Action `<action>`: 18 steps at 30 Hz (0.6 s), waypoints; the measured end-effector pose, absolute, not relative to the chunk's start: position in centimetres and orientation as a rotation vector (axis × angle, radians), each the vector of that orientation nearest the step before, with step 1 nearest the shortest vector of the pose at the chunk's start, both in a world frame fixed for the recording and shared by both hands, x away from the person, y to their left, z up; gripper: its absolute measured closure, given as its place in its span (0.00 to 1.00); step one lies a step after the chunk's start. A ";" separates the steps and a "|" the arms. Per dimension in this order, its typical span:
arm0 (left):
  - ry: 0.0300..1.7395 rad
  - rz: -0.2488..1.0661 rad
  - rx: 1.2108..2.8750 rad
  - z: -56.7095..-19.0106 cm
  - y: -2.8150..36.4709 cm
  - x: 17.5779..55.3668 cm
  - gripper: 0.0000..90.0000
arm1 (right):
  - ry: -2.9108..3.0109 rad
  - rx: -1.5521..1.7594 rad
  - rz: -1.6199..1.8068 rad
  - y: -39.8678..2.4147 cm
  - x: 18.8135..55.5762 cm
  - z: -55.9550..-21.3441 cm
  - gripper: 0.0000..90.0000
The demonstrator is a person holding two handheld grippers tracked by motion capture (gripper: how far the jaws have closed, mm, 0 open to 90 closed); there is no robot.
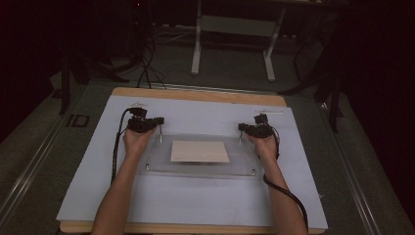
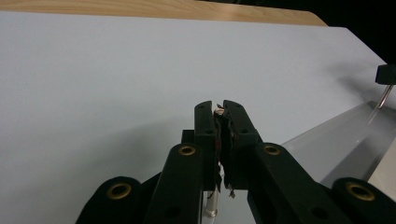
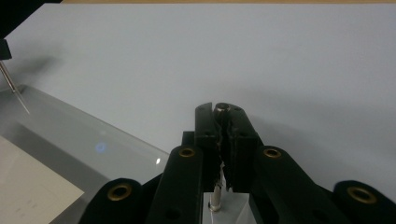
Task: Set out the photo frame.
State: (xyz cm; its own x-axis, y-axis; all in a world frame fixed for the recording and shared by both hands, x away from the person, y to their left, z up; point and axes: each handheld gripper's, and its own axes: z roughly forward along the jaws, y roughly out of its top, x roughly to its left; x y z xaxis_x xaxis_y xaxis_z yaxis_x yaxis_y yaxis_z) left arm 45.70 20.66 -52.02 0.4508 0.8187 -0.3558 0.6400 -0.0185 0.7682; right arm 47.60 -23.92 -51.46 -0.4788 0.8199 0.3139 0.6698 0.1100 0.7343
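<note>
A clear acrylic plate (image 1: 240, 164) lies on the white sheet, with a cream paper (image 1: 199, 151) in its middle. Thin metal pins stand at its two far corners. My left gripper (image 1: 157, 121) is shut on the far-left pin (image 1: 160, 135); in the left gripper view the jaws (image 2: 218, 105) pinch the pin's top (image 2: 218, 112). At the far-right corner my right gripper (image 1: 242, 127) is shut on the other pin (image 1: 240, 139), whose head (image 3: 221, 108) shows between the closed jaws (image 3: 220, 108) in the right gripper view. The plate's edge (image 3: 70, 135) and the paper (image 3: 32, 186) lie to the left there.
The white sheet (image 1: 195, 205) covers a wooden table (image 1: 195, 95). Short screws sit at the plate's near corners (image 1: 147, 165) (image 1: 253, 171). Cables trail from both grippers along the forearms. A metal stand (image 1: 235, 29) is on the floor beyond the table.
</note>
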 end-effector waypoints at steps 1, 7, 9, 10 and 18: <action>1.262 0.226 1.727 -52.0 20.7 45.8 0.95 | 2.206 1.500 1.305 -23.9 47.6 -51.5 0.95; 1.287 0.216 1.710 -52.2 20.6 46.2 0.95 | 2.181 1.530 1.311 -23.8 48.0 -51.7 0.95; 1.298 0.219 1.704 -52.2 20.5 46.3 0.95 | 2.174 1.534 1.309 -23.7 48.1 -51.7 0.95; 1.298 0.219 1.704 -52.2 20.5 46.3 0.95 | 2.174 1.534 1.309 -23.7 48.1 -51.7 0.95; 1.283 0.245 1.727 -52.0 20.6 46.2 0.90 | 2.135 1.582 1.281 -23.2 48.3 -51.8 0.95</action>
State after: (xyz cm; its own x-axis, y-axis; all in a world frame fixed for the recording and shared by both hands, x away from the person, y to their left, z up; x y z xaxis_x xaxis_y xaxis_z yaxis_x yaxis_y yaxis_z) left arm 46.25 20.58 -52.01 0.4321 0.8311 -0.3501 0.6436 -0.0122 0.7653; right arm 48.29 -23.22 -51.76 -0.4115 0.8520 0.3236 0.6864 0.0561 0.7251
